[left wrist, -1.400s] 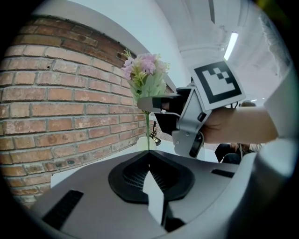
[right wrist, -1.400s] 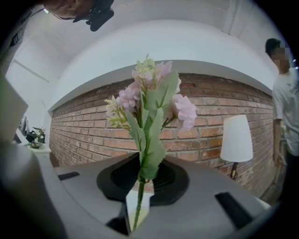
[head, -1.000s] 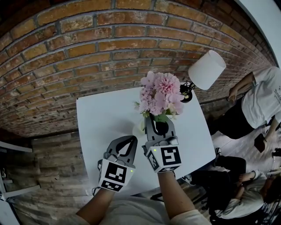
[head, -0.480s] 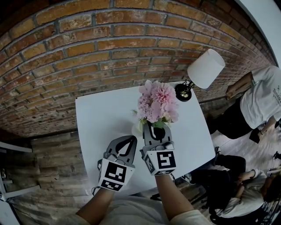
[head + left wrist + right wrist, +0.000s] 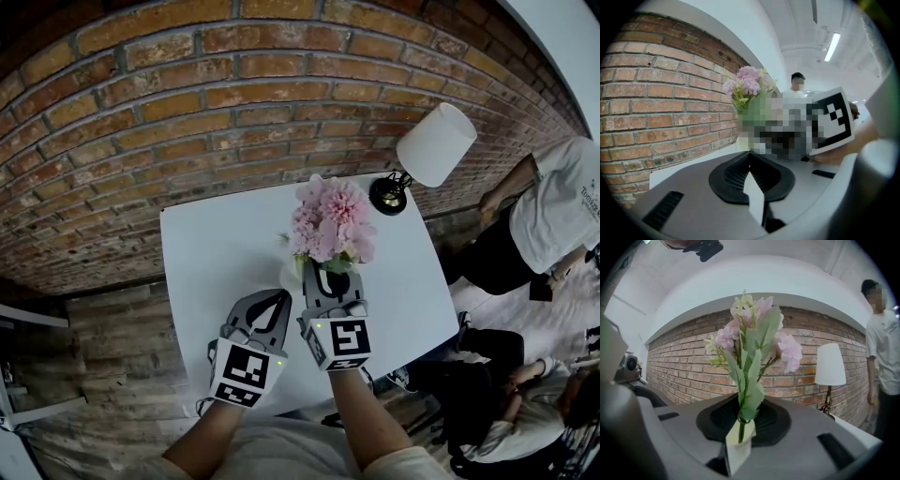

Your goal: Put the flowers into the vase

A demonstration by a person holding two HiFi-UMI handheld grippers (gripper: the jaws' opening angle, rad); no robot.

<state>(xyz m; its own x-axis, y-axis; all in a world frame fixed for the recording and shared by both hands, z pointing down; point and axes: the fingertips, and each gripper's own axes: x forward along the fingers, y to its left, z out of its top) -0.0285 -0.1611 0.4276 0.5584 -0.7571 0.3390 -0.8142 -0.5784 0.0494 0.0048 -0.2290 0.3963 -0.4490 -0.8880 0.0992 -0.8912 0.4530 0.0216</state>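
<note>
A bunch of pink flowers (image 5: pixel 330 217) with green leaves stands upright over the white table (image 5: pixel 216 244). My right gripper (image 5: pixel 329 272) holds it low on the stems. In the right gripper view the green stem (image 5: pixel 739 427) sits in the narrow gap between the jaws, which are opening slightly. A cream vase (image 5: pixel 292 273) shows just left of and below the blooms, mostly hidden by leaves and the gripper; I cannot tell whether the stems are inside it. My left gripper (image 5: pixel 278 299) hovers beside it on the left, shut and empty.
A lamp with a white shade (image 5: pixel 436 145) and a black base (image 5: pixel 387 195) stands at the table's far right corner. A brick wall (image 5: pixel 187 103) runs behind the table. People stand and sit to the right (image 5: pixel 553 206), beyond the table edge.
The right gripper and the bunch have sunk a little, down to the vase. The left gripper has stayed put.
</note>
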